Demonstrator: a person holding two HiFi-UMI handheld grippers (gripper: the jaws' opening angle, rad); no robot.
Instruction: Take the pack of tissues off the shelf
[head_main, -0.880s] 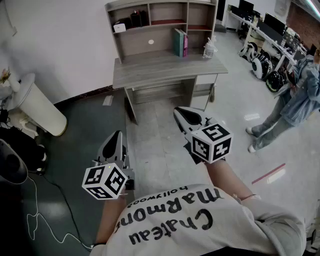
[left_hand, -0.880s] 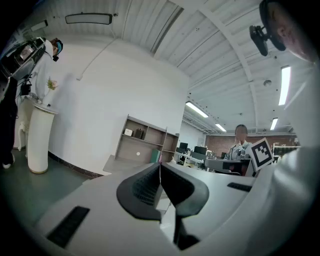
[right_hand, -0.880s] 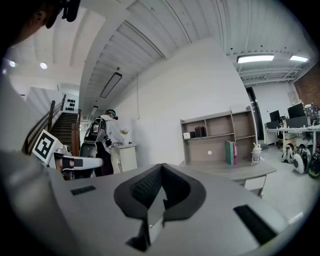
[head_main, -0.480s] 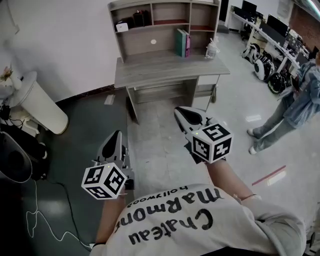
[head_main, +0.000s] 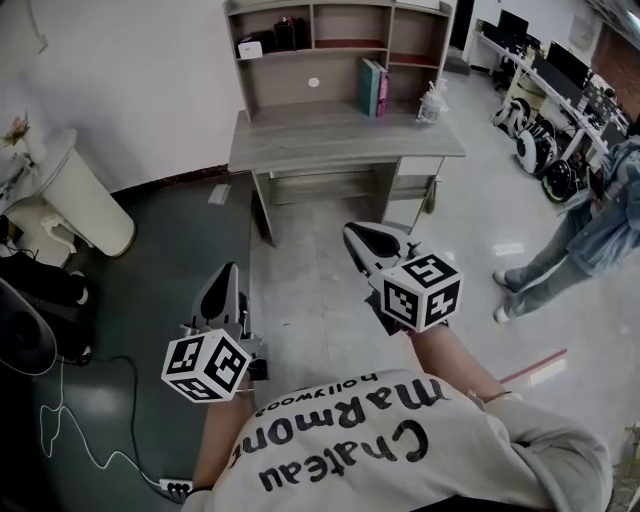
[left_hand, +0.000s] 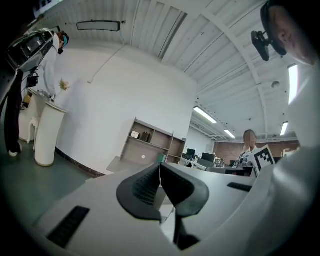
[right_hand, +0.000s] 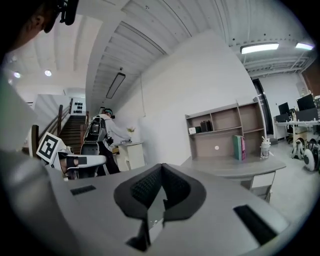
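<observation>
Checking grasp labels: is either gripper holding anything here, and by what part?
Nothing is held. The left gripper and right gripper both have their jaws together and empty, away from the desk.

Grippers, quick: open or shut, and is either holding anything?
Left gripper: shut, holding nothing.
Right gripper: shut, holding nothing.

Large print on the person's pale T-shirt (head_main: 430, 455): "Chateau Marmon", black letters, upside down in the head view, end of the word out of sight.
Small print on the same T-shirt: "hollywoo", black, just beside the large line, end also out of sight.
White marker cube (head_main: 207, 365) of left gripper (head_main: 228, 272): black square code patterns, no letters or digits.
White marker cube (head_main: 421, 292) of right gripper (head_main: 352, 232): the same kind of patterns.
</observation>
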